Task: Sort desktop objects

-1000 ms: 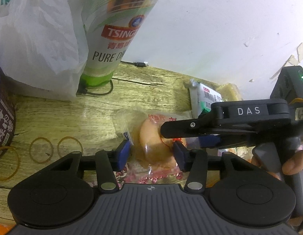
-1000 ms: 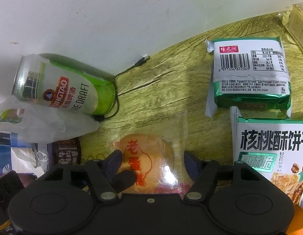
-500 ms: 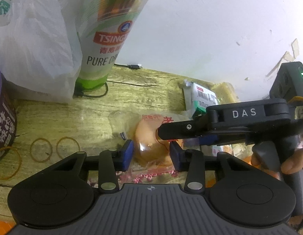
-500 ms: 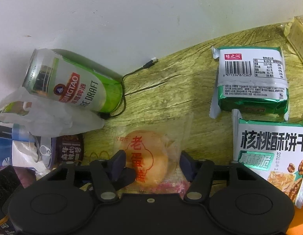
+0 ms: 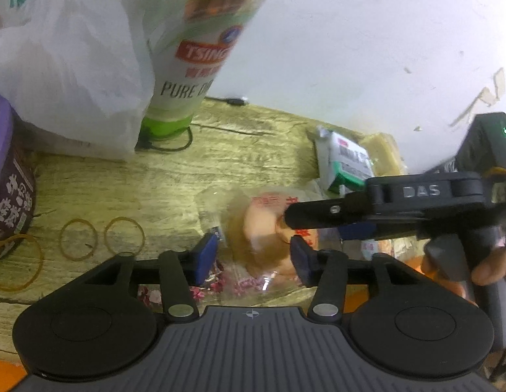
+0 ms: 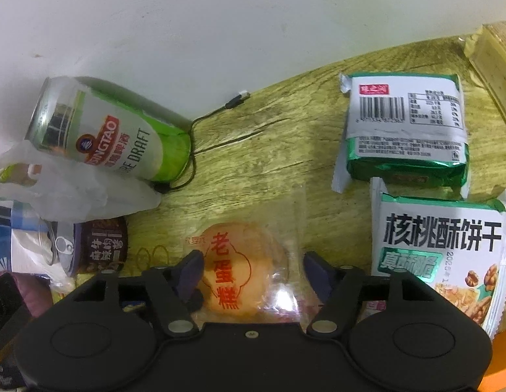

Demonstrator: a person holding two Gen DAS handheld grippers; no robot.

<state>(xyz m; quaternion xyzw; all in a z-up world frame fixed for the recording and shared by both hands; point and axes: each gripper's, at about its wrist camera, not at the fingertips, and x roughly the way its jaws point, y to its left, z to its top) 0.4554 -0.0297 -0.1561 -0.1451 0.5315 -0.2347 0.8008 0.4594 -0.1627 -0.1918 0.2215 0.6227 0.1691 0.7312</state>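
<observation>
A round yellow egg cake in a clear wrapper (image 5: pixel 262 228) with red print (image 6: pixel 233 268) lies on the wooden tabletop. My left gripper (image 5: pixel 253 256) straddles it from the near side. Its jaws are opening, and the blue pads stand beside the cake without pressing it. My right gripper (image 6: pixel 253 272) straddles the same packet. Its jaws are opening too, with the right pad clear of the cake. In the left wrist view, the right gripper's black finger (image 5: pixel 318 214) reaches in over the cake from the right.
A green Tsingtao beer can (image 6: pixel 112 130) stands by the wall, with a white plastic bag (image 5: pixel 66 58) and a purple tin (image 5: pixel 11 189) at its left. Rubber bands (image 5: pixel 78 238) lie nearby. A green-white packet (image 6: pixel 406 127) and a walnut biscuit packet (image 6: pixel 439 248) lie to the right. A black cable (image 6: pixel 217 111) runs along the wall.
Both grippers' jaws narrowed around the cake half a second ago and now stand wider again. The cake packet still lies on the table in about the same spot.
</observation>
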